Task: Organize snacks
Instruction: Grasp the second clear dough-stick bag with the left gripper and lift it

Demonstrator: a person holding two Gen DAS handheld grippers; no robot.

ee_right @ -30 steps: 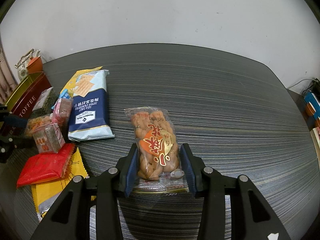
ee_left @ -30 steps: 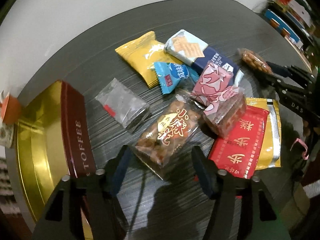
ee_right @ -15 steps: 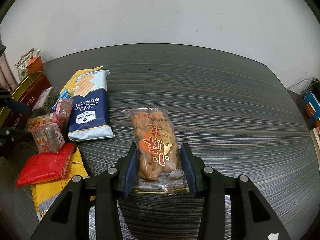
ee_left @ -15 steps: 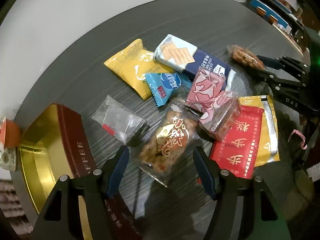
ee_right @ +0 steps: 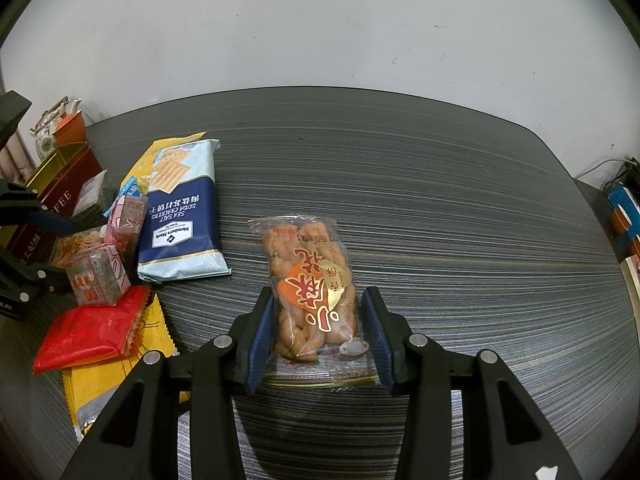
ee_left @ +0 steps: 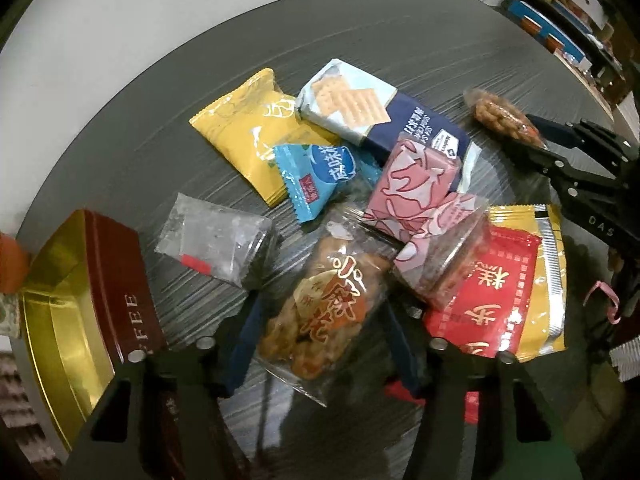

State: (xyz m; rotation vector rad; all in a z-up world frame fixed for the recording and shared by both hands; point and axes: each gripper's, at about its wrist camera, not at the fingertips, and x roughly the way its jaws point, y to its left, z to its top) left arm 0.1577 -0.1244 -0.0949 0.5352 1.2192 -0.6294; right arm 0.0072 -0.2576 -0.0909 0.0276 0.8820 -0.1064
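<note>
The left tool (ee_left: 320,336) is closing around 1 fried-twist packet (ee_left: 324,300) at the pile's 6 o'clock edge. The right tool (ee_right: 318,330) is pinching another twist packet (ee_right: 310,284), isolating it on the surface (ee_right: 440,200).

I see a dark grey counter (ee_right: 400,168) streaked with fine pale lines. The soda cracker pack (ee_right: 182,216) is navy below and pale blue above. One pouch (ee_left: 486,296) is red with gold characters; another (ee_left: 244,136) is plain yellow. The toffee tin (ee_left: 120,276) is maroon outside, gold inside. The claw pads (ee_right: 262,336) are blue.
</note>
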